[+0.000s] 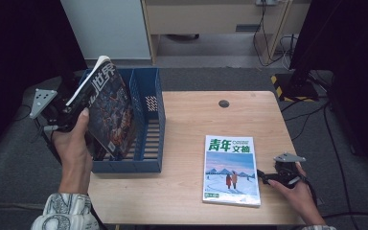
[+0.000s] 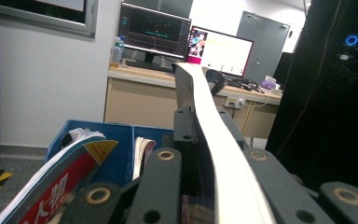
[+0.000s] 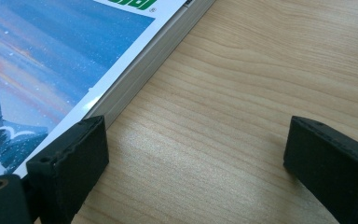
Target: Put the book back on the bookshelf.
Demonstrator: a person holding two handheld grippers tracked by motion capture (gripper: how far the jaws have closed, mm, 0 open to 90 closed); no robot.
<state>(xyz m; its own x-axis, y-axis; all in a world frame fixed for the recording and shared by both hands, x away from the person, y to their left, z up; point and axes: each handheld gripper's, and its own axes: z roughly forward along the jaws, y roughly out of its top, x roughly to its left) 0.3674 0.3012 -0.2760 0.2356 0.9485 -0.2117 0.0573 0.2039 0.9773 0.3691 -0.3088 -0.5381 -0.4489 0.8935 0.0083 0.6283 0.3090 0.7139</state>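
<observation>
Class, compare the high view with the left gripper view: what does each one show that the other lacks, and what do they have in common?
High view alone: the wooden table, the green-titled magazine lying flat on it, the right gripper beside that magazine's right edge, and the person's hands.

Left gripper view alone: the desk with two lit monitors behind, and a red-covered magazine leaning in the file rack.

Both: the blue file rack and the dark-covered magazine clamped upright in the left gripper, seen edge-on in the left gripper view.
</observation>
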